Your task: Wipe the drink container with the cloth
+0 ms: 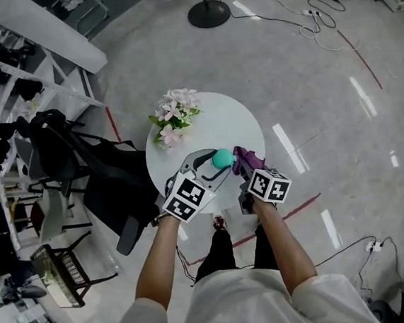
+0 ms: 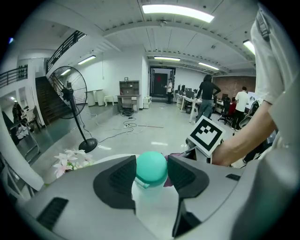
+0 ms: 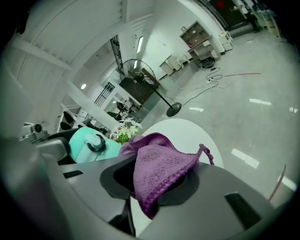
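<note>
Tools: two, the left tool and the right tool.
Marker cubes: two, one cube on the left tool and one cube on the right tool.
Drink container: one, with one round teal lid.
Cloth: one, purple and knitted.
Desk: one, round and white.
Bunch of flowers: one, pale pink with green leaves; the single blossoms are too small to count.
Office chair: one, black, just beside the desk.
Standing fan: one, on one round black foot.
Arms of the person: two, one behind each tool.
</note>
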The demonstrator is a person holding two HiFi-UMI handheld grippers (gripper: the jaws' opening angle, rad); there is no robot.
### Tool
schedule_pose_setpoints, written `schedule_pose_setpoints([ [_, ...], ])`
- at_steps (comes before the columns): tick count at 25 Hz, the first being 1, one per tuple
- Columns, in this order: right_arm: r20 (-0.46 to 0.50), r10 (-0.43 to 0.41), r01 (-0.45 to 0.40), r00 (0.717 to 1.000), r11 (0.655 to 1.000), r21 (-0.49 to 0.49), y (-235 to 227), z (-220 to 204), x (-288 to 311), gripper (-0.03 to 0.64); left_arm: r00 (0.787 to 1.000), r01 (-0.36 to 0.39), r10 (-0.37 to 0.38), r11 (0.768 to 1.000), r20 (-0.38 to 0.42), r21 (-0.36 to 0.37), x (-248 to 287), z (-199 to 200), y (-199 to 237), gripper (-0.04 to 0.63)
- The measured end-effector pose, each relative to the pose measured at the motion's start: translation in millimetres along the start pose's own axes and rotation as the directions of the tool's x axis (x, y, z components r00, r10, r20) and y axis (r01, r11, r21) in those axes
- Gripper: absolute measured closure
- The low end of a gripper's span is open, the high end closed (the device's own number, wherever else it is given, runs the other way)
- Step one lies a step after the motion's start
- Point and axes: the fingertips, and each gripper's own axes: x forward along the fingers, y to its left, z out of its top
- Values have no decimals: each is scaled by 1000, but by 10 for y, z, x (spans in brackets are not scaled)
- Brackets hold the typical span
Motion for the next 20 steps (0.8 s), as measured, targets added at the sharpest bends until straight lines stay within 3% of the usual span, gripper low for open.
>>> schedule_pose_setpoints([
  [2, 15, -16, 16, 1000, 1000, 27, -77, -45, 83, 513, 1000, -8, 8, 1000, 16, -4, 11, -12, 40, 373],
  [7, 14, -124, 125, 992, 988, -91, -301, -107, 280, 515, 996, -44, 47, 998, 71, -36, 31, -15, 77, 371],
  [10, -14, -183, 180, 983, 977, -110, -472, -226, 397, 515, 995, -40, 43, 998, 86, -43, 22, -14, 70, 371],
  [20, -109, -195, 165, 975, 958, -235, -653, -306, 637, 520, 992, -40, 48, 997, 120, -67, 9, -35, 86, 371],
])
